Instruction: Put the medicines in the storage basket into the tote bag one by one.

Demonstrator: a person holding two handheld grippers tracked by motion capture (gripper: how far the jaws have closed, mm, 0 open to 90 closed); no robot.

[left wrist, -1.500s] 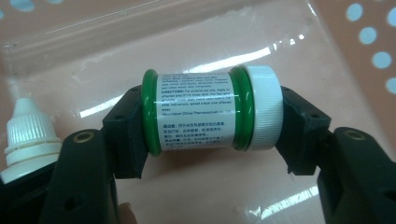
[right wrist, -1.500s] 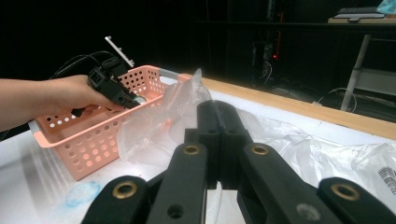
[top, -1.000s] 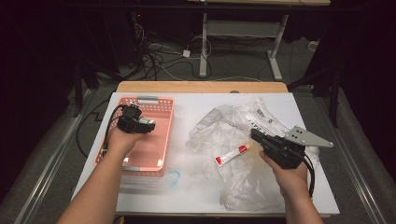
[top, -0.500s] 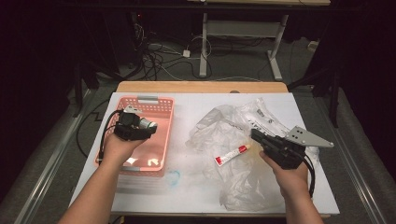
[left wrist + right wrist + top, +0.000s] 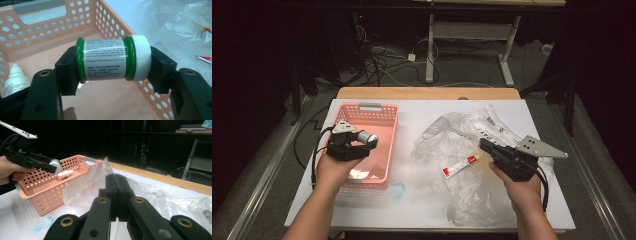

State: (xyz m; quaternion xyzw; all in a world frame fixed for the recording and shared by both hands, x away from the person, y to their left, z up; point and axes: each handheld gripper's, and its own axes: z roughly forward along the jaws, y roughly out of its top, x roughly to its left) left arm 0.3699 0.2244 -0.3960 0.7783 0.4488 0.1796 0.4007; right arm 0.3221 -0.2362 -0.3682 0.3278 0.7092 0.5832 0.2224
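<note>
**Bright table, black surroundings**

Your white table (image 5: 422, 200) is lit evenly from above, while the room behind it falls to near black. Glare sits on the basket (image 5: 377, 172) floor and on the crinkled plastic bag (image 5: 472, 200). The high view is soft and grainy. In the left gripper view the jar (image 5: 112, 58) label is sharp; in the right gripper view the near jaws blur.

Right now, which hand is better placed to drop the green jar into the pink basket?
Left. The left gripper already clamps the green jar above the pink basket. The right gripper is shut over the plastic bag, away from the basket.
</note>
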